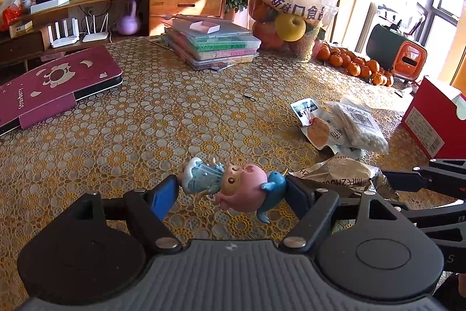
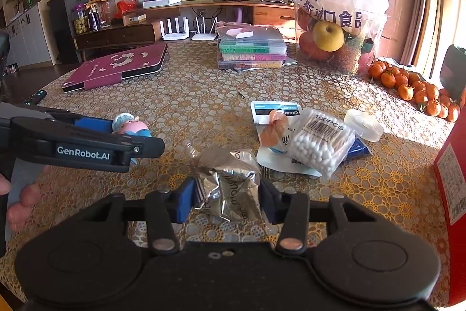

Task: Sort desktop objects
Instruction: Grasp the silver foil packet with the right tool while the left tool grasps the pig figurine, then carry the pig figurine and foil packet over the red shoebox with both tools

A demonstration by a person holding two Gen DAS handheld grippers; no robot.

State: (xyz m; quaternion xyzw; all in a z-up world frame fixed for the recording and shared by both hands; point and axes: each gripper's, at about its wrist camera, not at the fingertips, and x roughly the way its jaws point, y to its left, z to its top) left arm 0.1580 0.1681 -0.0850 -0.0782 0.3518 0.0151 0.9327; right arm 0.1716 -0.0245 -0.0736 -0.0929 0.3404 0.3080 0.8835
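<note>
A: What is held by the left gripper (image 1: 233, 191)?
B: A small toy figurine (image 1: 230, 184), pink-faced with blue clothing, is clamped sideways between the blue pads, one pad at each end. It is seen just above the floral tablecloth (image 1: 145, 121); whether it touches the cloth cannot be told.

A: And the right gripper (image 2: 227, 201)?
B: A crumpled silver foil packet (image 2: 230, 182) is bracketed by its fingers. The left pad is pressed against the foil; contact on the other side cannot be told, so the grip is left undetermined. The packet is lying on the cloth.

A: What is found farther out?
B: Just beyond the packet, a bag of cotton swabs (image 2: 319, 142) is laid over flat sachets. Tangerines (image 2: 416, 86) are piled at the right edge, near a red box (image 2: 450, 179). At the far side, stacked clear storage cases (image 2: 252, 48) and a fruit-filled plastic bag (image 2: 335, 8) are placed, with a maroon tablet case (image 2: 116, 66) to the left.
</note>
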